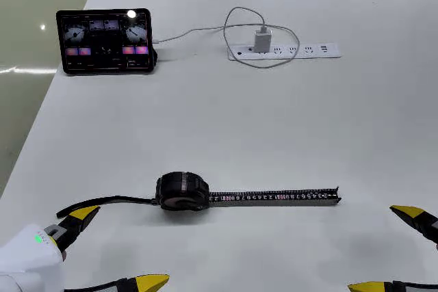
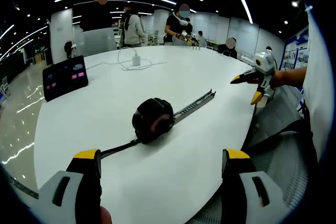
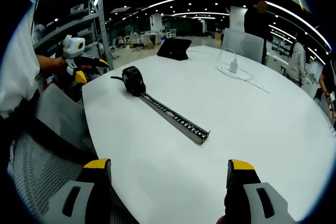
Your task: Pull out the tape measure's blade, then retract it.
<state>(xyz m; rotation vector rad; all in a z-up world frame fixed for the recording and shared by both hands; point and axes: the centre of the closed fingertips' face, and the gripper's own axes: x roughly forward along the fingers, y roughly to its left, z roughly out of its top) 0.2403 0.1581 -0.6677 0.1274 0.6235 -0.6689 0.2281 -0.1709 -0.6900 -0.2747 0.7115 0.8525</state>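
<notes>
The tape measure [image 1: 182,191] lies on the white table [image 1: 226,121], near its front edge and a little left of centre in the head view. The case is black and rests on its side. The blade [image 1: 274,197] is drawn out and lies flat on the table, running from the case straight to the right, numerals showing. The end hook [image 1: 337,195] touches the table surface. A black strap [image 1: 102,202] leads from the opposite side of the case toward the left.

Nothing is holding the tape measure. The left gripper [image 1: 116,247] is at the near left, its yellow-tipped jaws spread wide and holding nothing, the upper tip just beside the end of the strap. The right gripper [image 1: 387,249] is at the near right, jaws likewise spread and holding nothing, apart from the end hook. In the left gripper view the case sits ahead between the jaws, clear of both.

At the far side of the table a tablet [image 1: 106,41] stands with its screen lit. A white power strip [image 1: 284,50] lies to its right, carrying a white charger [image 1: 263,37]. A white cable [image 1: 198,30] loops from the charger and runs to the tablet.
</notes>
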